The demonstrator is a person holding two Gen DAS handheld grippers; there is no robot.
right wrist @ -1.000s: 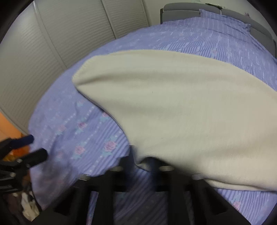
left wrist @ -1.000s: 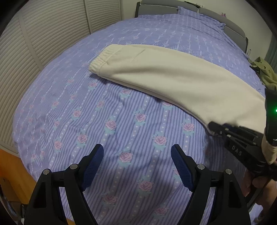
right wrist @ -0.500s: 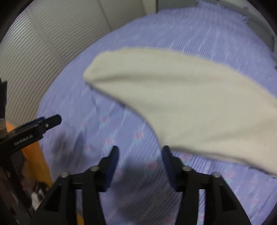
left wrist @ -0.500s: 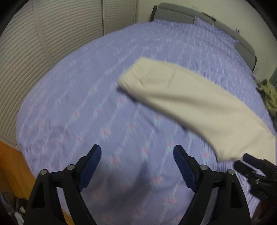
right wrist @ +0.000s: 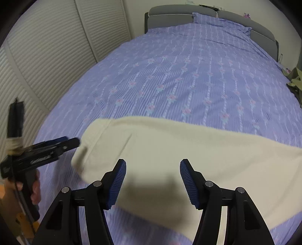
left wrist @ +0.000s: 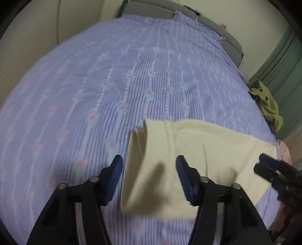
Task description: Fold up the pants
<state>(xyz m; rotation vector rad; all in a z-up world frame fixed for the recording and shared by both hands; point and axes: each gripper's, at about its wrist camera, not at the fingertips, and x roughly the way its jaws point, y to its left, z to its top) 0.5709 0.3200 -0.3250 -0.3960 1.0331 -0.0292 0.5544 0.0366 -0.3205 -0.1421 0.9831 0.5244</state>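
Note:
Cream pants [left wrist: 207, 147] lie folded lengthwise across the near part of the bed; they also fill the foreground of the right wrist view [right wrist: 188, 143]. My left gripper [left wrist: 149, 162] hovers over their banded left end, its jaws closing with the fabric end between them, pads not pressing on it. My right gripper [right wrist: 153, 163] is above the middle of the pants, jaws opening, nothing pinched. The right gripper [left wrist: 273, 169] shows at the left wrist view's right edge, and the left gripper [right wrist: 71, 142] at the right wrist view's left, held by a hand [right wrist: 35, 192].
The bed [right wrist: 188, 66] has a purple striped flower-print cover and a grey headboard [right wrist: 179, 13]. An olive garment [left wrist: 268, 105] lies crumpled at the bed's right edge. Louvered closet doors [right wrist: 47, 56] stand along the left side.
The right gripper let go of the pants edge, opened and lifted back. The left gripper swept right to the pants' banded end and its jaws narrowed around it.

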